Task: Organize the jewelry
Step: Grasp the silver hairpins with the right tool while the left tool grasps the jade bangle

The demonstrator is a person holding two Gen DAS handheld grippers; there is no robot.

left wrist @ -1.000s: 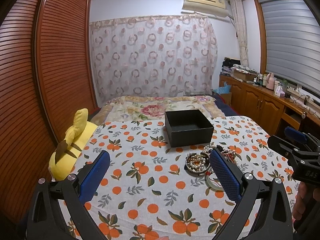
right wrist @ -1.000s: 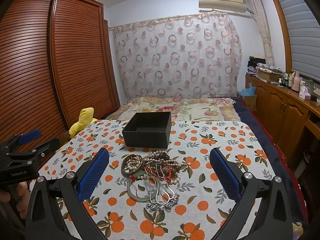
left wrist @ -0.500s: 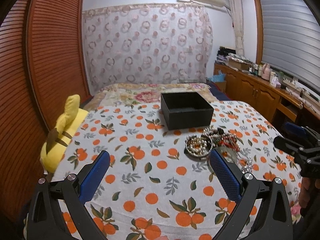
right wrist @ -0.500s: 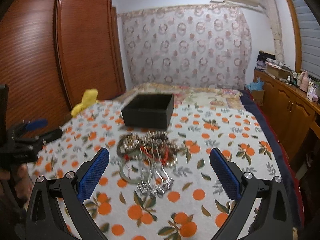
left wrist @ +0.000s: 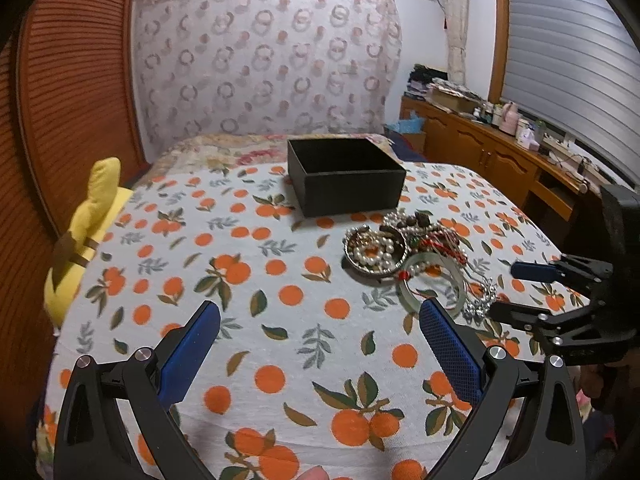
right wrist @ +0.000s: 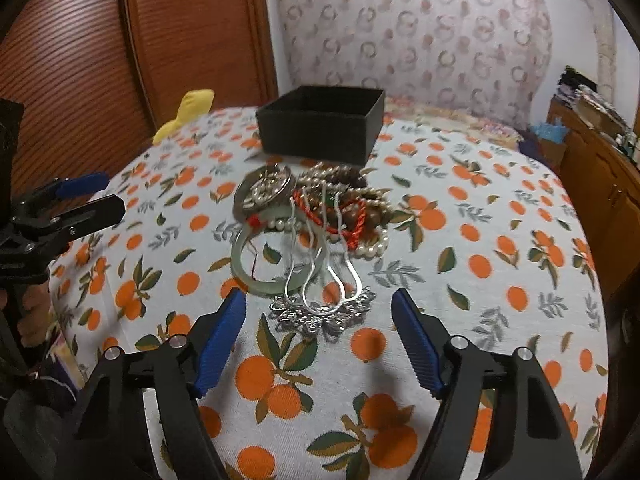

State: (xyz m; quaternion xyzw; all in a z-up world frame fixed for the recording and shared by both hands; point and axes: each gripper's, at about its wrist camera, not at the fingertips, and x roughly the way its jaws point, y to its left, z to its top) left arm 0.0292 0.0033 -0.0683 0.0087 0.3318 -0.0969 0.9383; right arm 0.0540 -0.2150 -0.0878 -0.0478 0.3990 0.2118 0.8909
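A pile of jewelry (left wrist: 404, 252) lies on the orange-print cloth: pearl strands in a metal bangle (left wrist: 374, 252), a pale green bangle (right wrist: 276, 260), red cord, brown beads and a silver necklace with an ornate pendant (right wrist: 324, 312). An open black box (left wrist: 344, 176) stands just behind the pile; it also shows in the right wrist view (right wrist: 320, 120). My left gripper (left wrist: 320, 340) is open and empty, low over the cloth left of the pile. My right gripper (right wrist: 320, 320) is open and empty, straddling the silver pendant from the near side.
A yellow plush toy (left wrist: 84, 236) lies at the bed's left edge by the wooden wardrobe (left wrist: 60, 120). A wooden cabinet with bottles (left wrist: 500, 148) runs along the right wall. The bed's right edge drops off near the cabinet.
Both grippers have moved down and closer to the jewelry pile. The right gripper now has the silver pendant between its open fingers. Both stay open.
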